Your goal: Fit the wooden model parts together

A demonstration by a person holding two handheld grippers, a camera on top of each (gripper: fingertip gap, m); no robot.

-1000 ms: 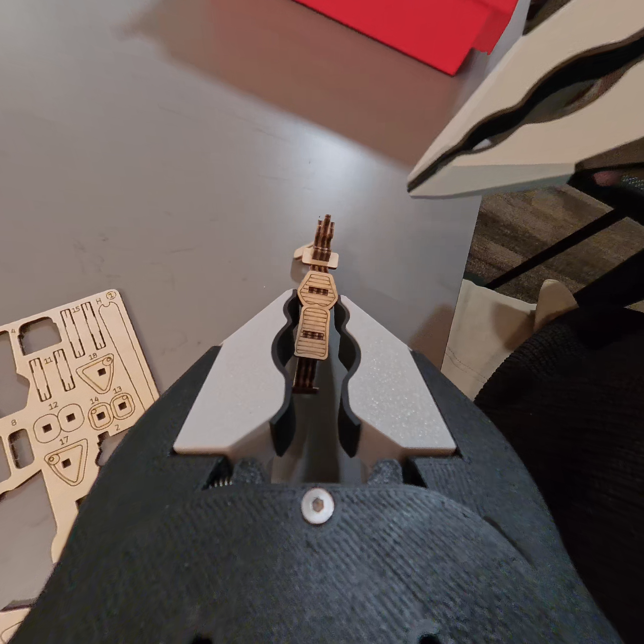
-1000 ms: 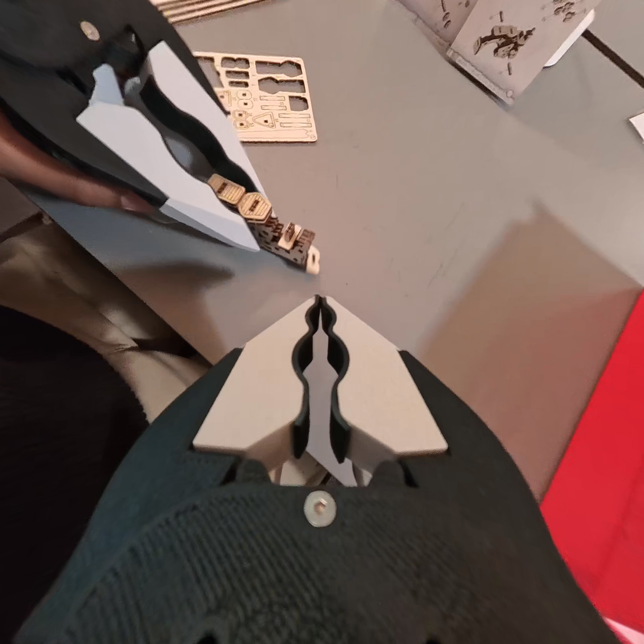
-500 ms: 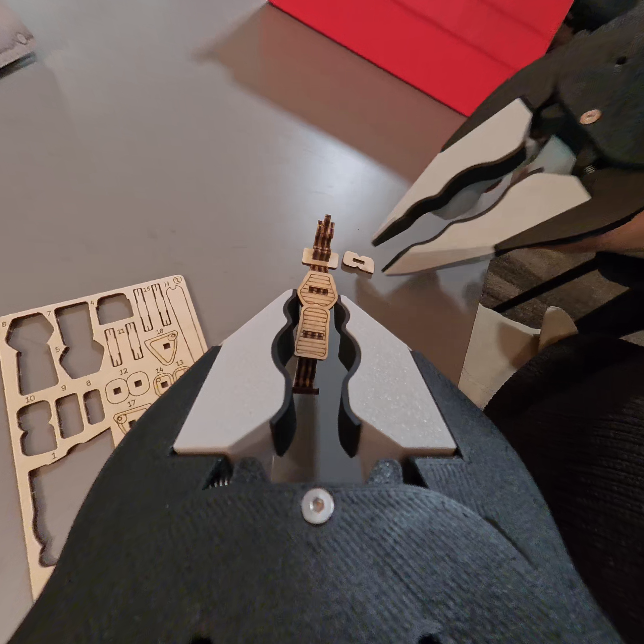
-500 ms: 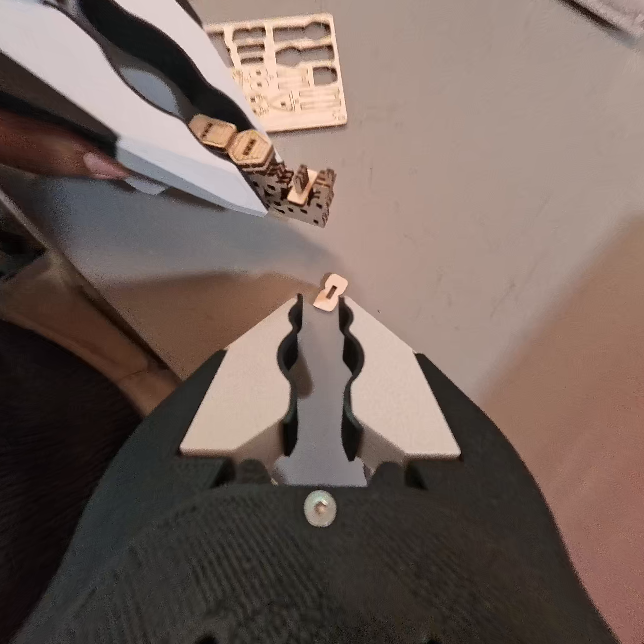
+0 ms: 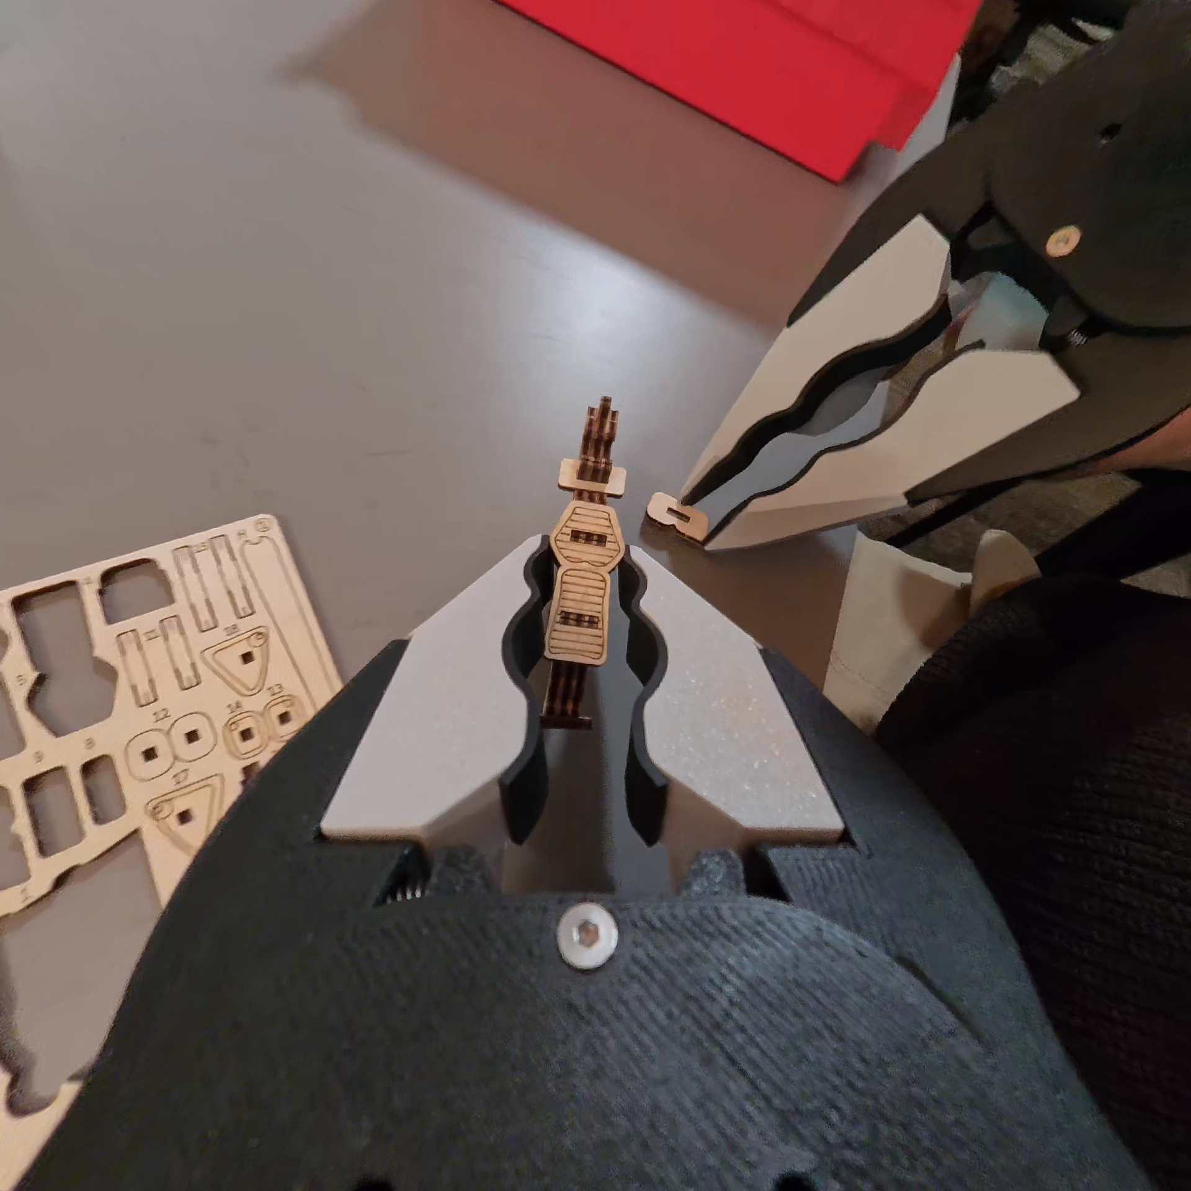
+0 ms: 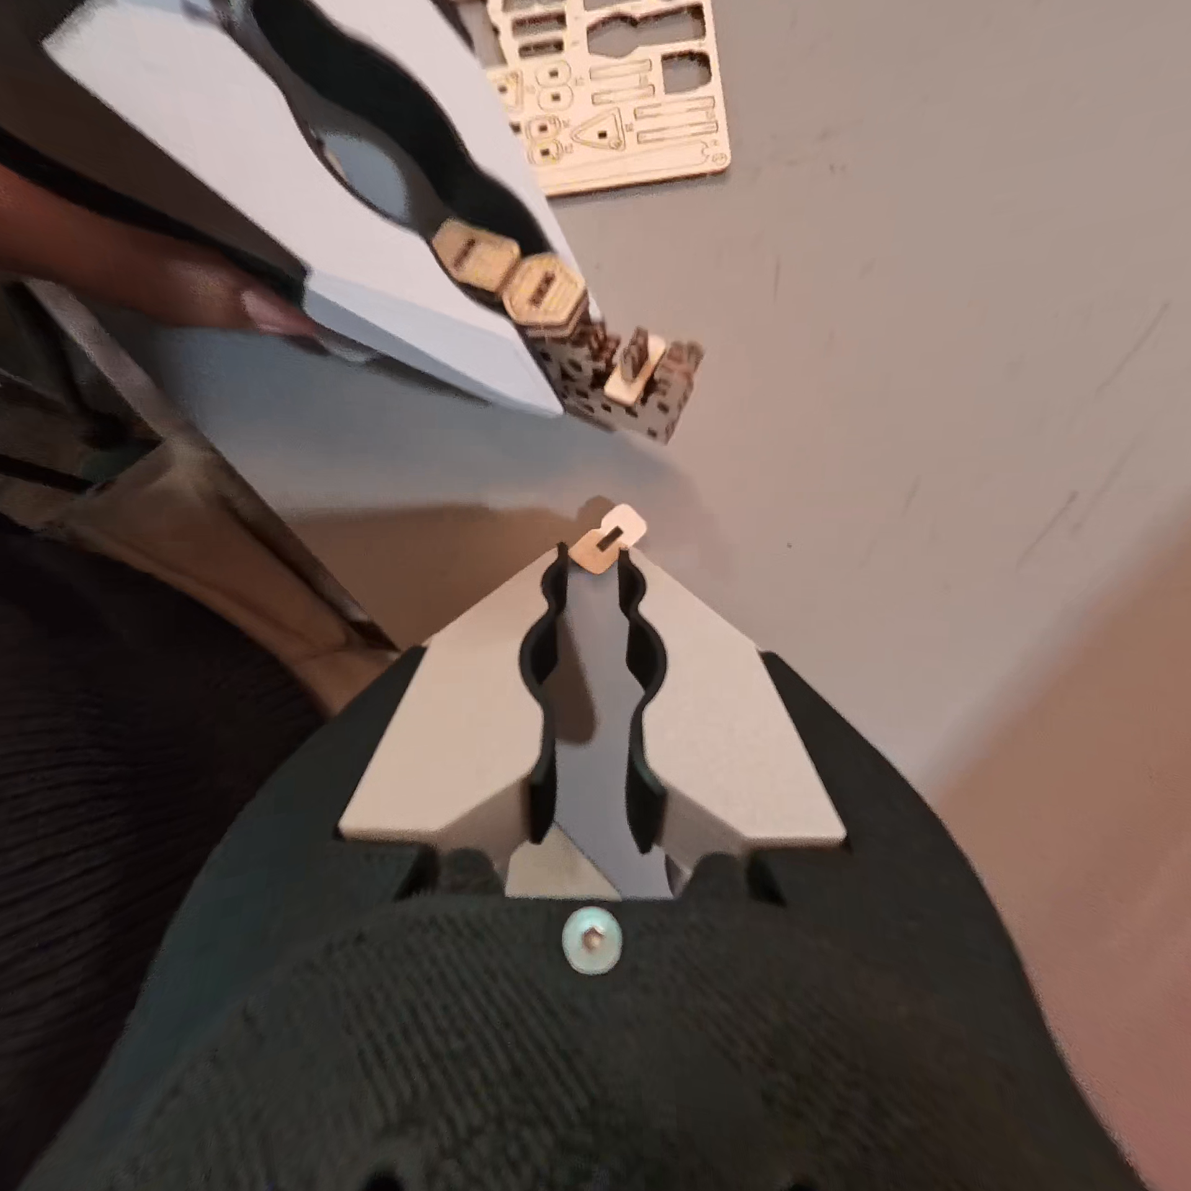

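My left gripper (image 5: 586, 548) is shut on the long wooden model assembly (image 5: 583, 580), which sticks out forward past the tips above the grey table (image 5: 290, 290). My right gripper (image 6: 596, 551) has its tips closed on one end of a small slotted wooden piece (image 6: 609, 538) at table level. In the left wrist view this piece (image 5: 670, 514) sits just right of the model's front end, at the right gripper's (image 5: 696, 523) tips. In the right wrist view the left gripper (image 6: 573, 341) and the model (image 6: 638, 387) are at the upper left, close by.
A laser-cut wooden parts sheet (image 5: 161, 677) lies flat to the left; it also shows in the right wrist view (image 6: 619, 96). A red flat object (image 5: 741, 71) lies at the far side. The table edge (image 5: 838, 612) is right of both grippers. A hand (image 6: 161, 283) holds the left gripper.
The right gripper went from shut to open, came down to the small slotted piece on the table, and its jaws have narrowed around it. The left gripper keeps holding the model.
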